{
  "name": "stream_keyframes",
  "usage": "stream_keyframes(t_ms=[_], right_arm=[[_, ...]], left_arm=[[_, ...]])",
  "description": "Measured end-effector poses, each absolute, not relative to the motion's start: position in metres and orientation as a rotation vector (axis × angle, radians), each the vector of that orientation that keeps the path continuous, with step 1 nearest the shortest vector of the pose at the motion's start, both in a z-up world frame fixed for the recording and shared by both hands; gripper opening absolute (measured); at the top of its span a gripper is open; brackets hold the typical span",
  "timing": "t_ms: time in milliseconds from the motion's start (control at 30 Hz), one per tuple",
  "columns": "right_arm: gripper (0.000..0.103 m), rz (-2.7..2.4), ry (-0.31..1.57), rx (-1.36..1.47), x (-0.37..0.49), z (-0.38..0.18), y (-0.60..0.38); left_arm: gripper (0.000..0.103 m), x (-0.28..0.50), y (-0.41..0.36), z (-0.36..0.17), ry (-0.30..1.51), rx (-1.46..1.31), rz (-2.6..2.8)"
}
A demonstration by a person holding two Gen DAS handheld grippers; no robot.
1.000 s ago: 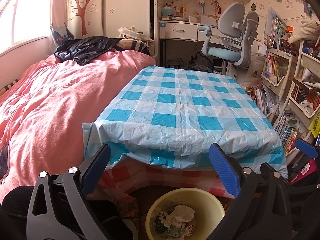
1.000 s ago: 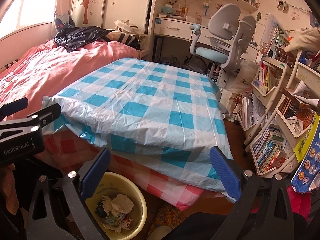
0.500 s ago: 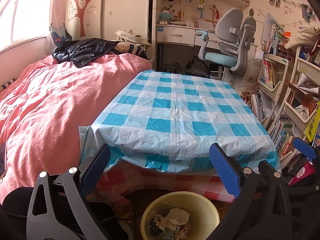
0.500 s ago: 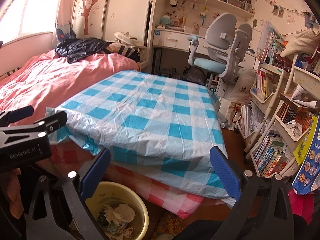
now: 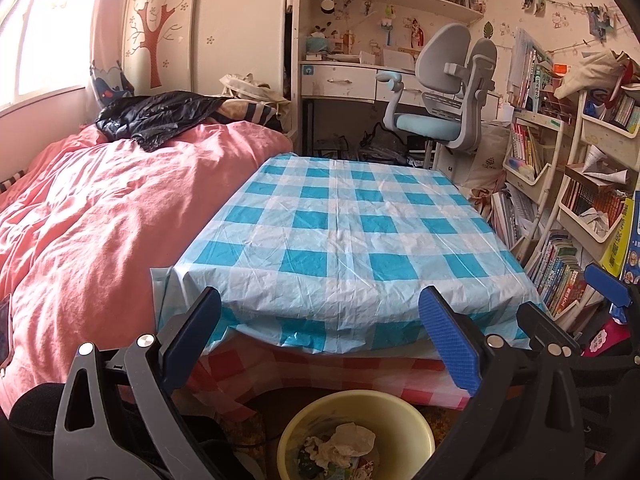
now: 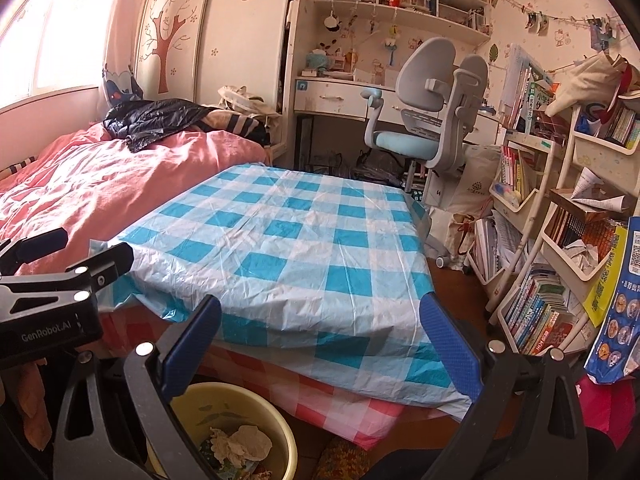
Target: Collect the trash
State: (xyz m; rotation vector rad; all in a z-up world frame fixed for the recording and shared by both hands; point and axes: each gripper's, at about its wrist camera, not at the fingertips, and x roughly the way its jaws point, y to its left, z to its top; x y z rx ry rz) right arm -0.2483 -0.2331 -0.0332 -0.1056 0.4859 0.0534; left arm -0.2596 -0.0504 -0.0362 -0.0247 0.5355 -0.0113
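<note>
Step in hand, as judged: collection looks at or near its end. No loose trash is seen on the table top, and crumpled waste is already sitting in the bin, so nothing is left to grasp w/in view. Next move would call for a scan of floor and shelves for stray paper, or a pull-back.

Bed (image 5: 100, 216): a big soft mound, covered in a rumpled pink quilt; a glossy black crinkled item is laid at its far end.

Table (image 5: 344, 236): flat rectangular top just beside the bed, draped in thin creased plastic sheet, blue/white check; a red/white check layer is hung under it at the near edge. Top is bare.

Bin (image 5: 408, 412): round, smooth pale-yellow plastic, set on the floor below the table's near edge. Trash (image 5: 348, 440) is held inside: balled white tissue/paper plus some coloured wrappers, light and crushable.

Left gripper (image 5: 320, 336): jaws are spread wide, nothing is held; blue pads are ribbed, arms matte black. It is hung above the bin, facing the table.

Right gripper (image 6: 320, 340): likewise spread wide and empty, w/ the bin (image 6: 256, 404) low-left beneath it, trash (image 6: 240, 446) seen inside.
</note>
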Motion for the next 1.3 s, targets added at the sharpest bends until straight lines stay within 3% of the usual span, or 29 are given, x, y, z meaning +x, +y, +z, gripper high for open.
stream_keyframes(t_ms=[1300], right_arm=[[0.095,0.065,0.474,-0.059,-0.248,-0.029,-0.236]], left_arm=[[0.095,-0.268,-0.048,-0.017,0.432,-0.038,-0.056]])
